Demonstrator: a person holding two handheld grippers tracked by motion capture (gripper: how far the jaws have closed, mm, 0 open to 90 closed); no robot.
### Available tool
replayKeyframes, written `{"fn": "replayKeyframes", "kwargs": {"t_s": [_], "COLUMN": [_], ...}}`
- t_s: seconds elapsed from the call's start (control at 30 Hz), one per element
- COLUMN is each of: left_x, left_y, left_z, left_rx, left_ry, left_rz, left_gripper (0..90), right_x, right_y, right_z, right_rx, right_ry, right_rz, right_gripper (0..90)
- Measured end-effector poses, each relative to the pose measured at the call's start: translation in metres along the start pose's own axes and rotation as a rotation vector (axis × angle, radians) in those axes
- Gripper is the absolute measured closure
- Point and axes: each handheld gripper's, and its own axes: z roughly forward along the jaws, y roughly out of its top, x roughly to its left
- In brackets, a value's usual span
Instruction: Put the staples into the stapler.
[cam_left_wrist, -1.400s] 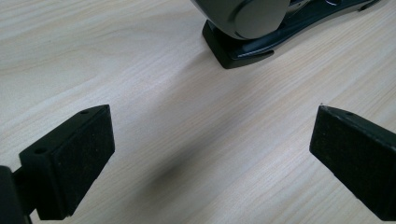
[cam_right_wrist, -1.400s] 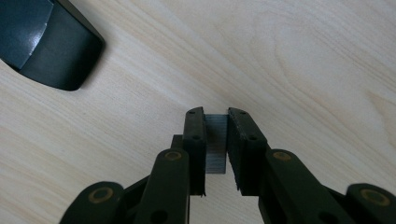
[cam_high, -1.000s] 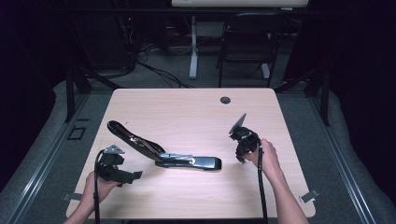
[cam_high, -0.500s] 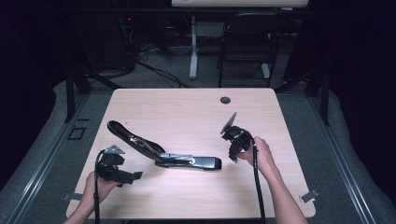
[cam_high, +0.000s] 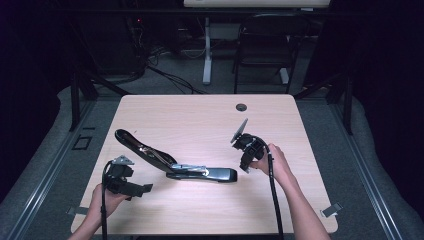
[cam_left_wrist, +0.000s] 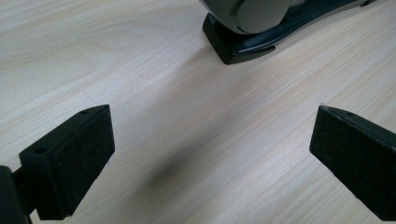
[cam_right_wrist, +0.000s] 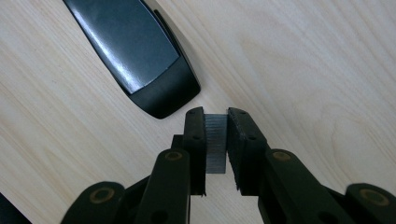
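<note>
A black stapler (cam_high: 200, 173) lies swung open in the middle of the wooden table (cam_high: 200, 120), its top arm (cam_high: 137, 144) reaching back to the left. My right gripper (cam_high: 245, 166) hovers just right of the stapler's right end, shut on a small grey strip of staples (cam_right_wrist: 215, 139). In the right gripper view, the glossy stapler end (cam_right_wrist: 135, 51) sits just beyond the gripper (cam_right_wrist: 215, 123). My left gripper (cam_high: 144, 189) rests near the front left edge, open. In its own view the left gripper (cam_left_wrist: 219, 154) has its jaws wide apart over bare wood, with the stapler's hinge end (cam_left_wrist: 252, 28) ahead.
A round cable hole (cam_high: 241, 107) sits near the table's far edge. A dark chair (cam_high: 262, 45) and a desk leg (cam_high: 206, 50) stand on the floor behind the table. Cables trail from both grippers toward the front edge.
My right gripper has moved left and closer to the stapler's right end, still gripping the staples. The left gripper and the stapler have stayed put.
</note>
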Motion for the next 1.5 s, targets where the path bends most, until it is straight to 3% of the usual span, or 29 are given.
{"fn": "replayKeyframes", "kwargs": {"t_s": [0.17,0.2,0.63,1.5], "left_x": [0.001,0.001,0.002,0.001], "left_y": [0.0,0.0,0.0,0.0], "left_z": [0.0,0.0,0.0,0.001], "left_rx": [0.002,0.003,0.006,0.003], "left_ry": [-0.002,0.001,-0.004,-0.005], "left_rz": [0.003,0.006,0.001,-0.001], "left_gripper": [0.1,0.1,0.1,0.0], "right_x": [0.004,0.006,0.016,0.034], "right_y": [0.005,0.005,0.02,0.044], "right_z": [-0.001,0.0,0.001,-0.006], "right_rx": [0.0,-0.021,-0.035,-0.074], "right_ry": [0.002,0.009,0.015,0.028], "right_rz": [-0.023,-0.017,-0.114,-0.226], "right_gripper": [78.3,78.3,78.3,78.3]}}
